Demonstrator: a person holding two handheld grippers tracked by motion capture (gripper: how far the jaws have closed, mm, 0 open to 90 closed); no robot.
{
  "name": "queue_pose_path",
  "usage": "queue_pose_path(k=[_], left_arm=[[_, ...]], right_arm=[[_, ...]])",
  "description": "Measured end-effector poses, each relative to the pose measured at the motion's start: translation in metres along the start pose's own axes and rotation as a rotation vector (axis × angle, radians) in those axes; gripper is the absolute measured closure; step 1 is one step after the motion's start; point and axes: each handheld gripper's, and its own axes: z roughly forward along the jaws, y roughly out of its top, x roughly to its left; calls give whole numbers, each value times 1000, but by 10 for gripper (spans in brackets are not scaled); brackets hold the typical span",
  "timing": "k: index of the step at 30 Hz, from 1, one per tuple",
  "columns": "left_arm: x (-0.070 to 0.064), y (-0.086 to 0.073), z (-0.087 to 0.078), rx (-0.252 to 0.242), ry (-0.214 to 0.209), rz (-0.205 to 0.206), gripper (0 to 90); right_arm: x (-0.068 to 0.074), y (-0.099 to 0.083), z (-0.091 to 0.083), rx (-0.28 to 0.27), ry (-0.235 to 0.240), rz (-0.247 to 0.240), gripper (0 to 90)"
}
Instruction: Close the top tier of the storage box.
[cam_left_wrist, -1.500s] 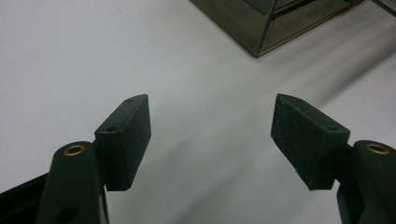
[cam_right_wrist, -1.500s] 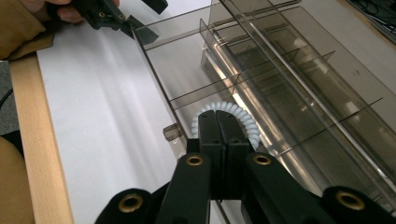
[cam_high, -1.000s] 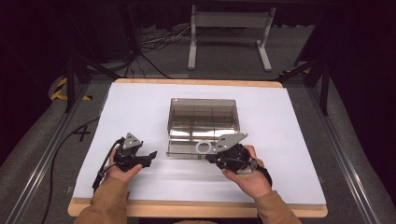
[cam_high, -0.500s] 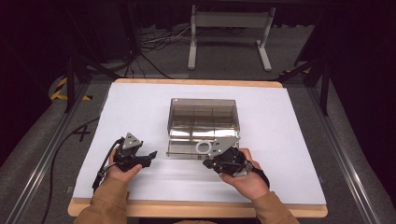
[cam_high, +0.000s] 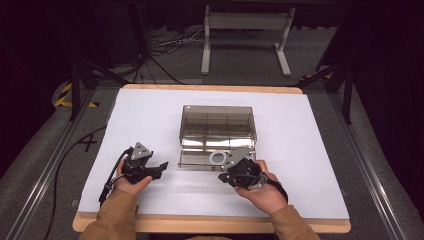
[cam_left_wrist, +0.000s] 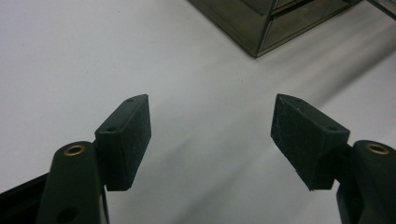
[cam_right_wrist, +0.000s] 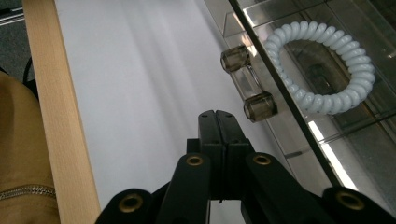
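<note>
While the right gripper (cam_right_wrist: 219, 116) is clenched on nothing just beside the drawer handle (cam_right_wrist: 247, 86), the white coil ring (cam_right_wrist: 322, 70) lies behind it in the pulled-out drawer (cam_high: 200, 159); the left gripper (cam_left_wrist: 210, 135) waits released, farther away.

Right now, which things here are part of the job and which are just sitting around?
In the job:
- clear drawer box
- its pulled-out drawer with the handle
- white coil hair tie inside the drawer
- right gripper, fingers shut, beside the handle
- left gripper, fingers open, over bare table

Just around:
- white table
- metal stand and cables on the floor behind
</note>
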Motion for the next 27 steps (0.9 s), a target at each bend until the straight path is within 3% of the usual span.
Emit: queue_pose_path(k=[27], left_arm=[[0, 0, 0, 4, 5, 5, 296]], right_arm=[[-5, -2, 0, -18, -61, 32, 900]])
